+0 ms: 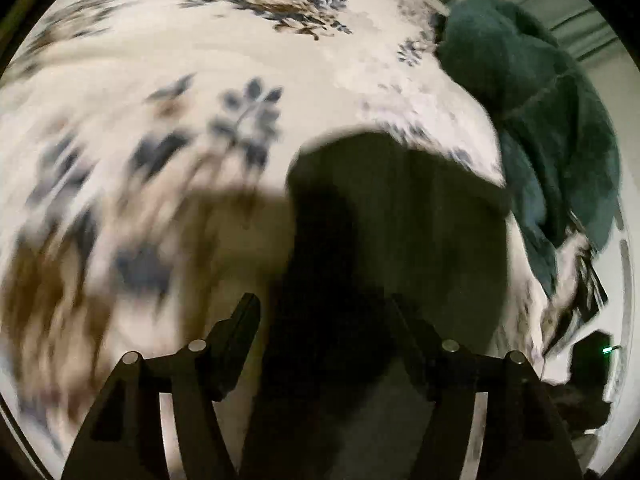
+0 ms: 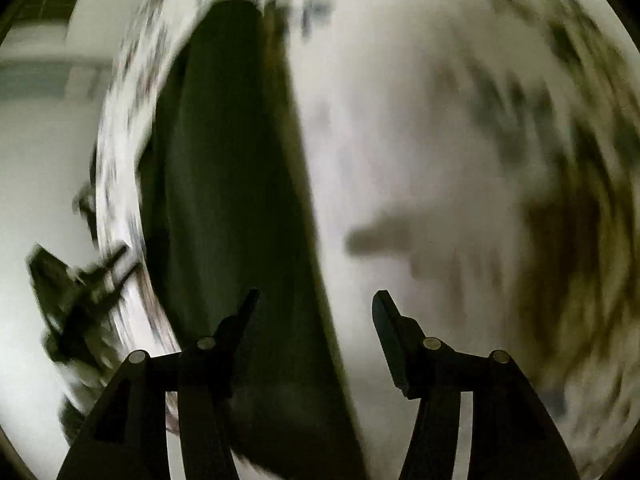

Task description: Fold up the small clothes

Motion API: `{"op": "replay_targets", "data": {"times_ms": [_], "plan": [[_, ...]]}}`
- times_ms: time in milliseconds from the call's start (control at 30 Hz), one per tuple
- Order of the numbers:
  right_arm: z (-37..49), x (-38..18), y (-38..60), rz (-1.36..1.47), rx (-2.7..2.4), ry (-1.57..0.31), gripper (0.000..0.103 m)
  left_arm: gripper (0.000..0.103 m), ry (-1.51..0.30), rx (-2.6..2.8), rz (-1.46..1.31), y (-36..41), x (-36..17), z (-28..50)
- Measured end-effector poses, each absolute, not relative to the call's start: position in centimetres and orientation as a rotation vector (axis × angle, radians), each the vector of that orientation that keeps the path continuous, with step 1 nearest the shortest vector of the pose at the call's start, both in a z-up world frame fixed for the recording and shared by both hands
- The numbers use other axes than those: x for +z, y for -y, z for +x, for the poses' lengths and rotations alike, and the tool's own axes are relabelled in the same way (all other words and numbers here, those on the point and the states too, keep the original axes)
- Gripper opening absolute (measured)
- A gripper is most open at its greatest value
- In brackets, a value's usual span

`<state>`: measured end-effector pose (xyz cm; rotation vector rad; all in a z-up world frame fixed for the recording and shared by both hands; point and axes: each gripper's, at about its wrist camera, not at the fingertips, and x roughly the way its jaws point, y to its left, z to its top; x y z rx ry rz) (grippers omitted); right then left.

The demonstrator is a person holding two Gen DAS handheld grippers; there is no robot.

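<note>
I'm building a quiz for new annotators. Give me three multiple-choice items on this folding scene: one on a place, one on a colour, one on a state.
1. In the left wrist view, where does the teal garment lie?
A. at the right edge of the floral carpet
B. between the left gripper's fingers
C. at the far left of the carpet

2. What colour is the dark garment in front of the left gripper?
A. bright red
B. very dark, near black
C. white

3. How does the right gripper stand?
A. shut on a sock
B. out of view
C. open, fingers apart

Answers:
1 A: the teal cloth is heaped along the carpet's right border.
2 B: it reads as near black against the pale carpet.
3 C: pale carpet shows in the gap between its fingertips, though the dark garment reaches in beside the left one.
</note>
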<state>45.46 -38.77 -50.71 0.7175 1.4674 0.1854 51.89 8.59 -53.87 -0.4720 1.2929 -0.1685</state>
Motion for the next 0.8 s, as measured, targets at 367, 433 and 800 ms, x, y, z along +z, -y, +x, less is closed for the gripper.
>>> {"op": "replay_targets", "data": {"times_ms": [367, 433, 800], "plan": [[64.8, -52.2, 35.0, 0.642, 0.162, -1.424, 0.015, 0.006, -1.244, -0.217, -0.466, -10.8, -56.0, 57.2], [67.7, -52.9, 35.0, 0.62, 0.12, -1.414, 0.015, 0.006, -1.262, -0.208, -0.514, -11.3, -57.0, 58.3], [61.4, -54.2, 36.0, 0.788, 0.253, -1.546, 0.054, 0.006, -1.27, -0.25, -0.567, -11.4, -58.2, 59.9]]}}
